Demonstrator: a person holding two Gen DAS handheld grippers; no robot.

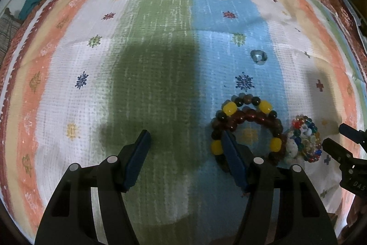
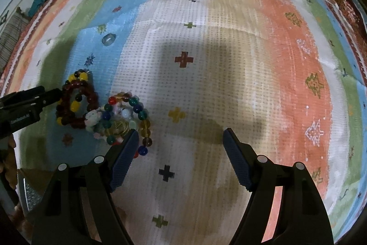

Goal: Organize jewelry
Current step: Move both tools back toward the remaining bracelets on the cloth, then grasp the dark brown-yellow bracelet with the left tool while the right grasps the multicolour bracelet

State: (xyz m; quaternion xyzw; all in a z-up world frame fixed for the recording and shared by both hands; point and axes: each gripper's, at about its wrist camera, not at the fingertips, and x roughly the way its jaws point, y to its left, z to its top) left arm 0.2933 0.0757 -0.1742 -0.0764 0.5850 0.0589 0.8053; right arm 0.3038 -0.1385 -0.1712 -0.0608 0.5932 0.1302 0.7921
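Bracelets (image 1: 248,128) heaped on striped cloth (image 1: 160,38), left tongs (image 1: 185,141) apart, right tongs (image 2: 181,139) apart, both empty

Two bracelets (image 1: 247,128) touch on cloth (image 1: 160,38) — ring (image 1: 258,56) behind.

The left hand-held gripper (image 1: 184,139) points steeply downward, its two black arms spread with the blue-padded fingers (image 1: 137,159) well apart; nothing is clamped between the pads, though the right-side finger's tip overlaps a thing below it and contact cannot be told. The right hand-held gripper (image 2: 181,138) points steeply downward too, jaws wide, blue pads (image 2: 236,160) parted with nothing gripped between them; its left-side finger tip likewise overlaps a thing below. Each gripper shows at the edge of the other's view; the two hang close, side by side.
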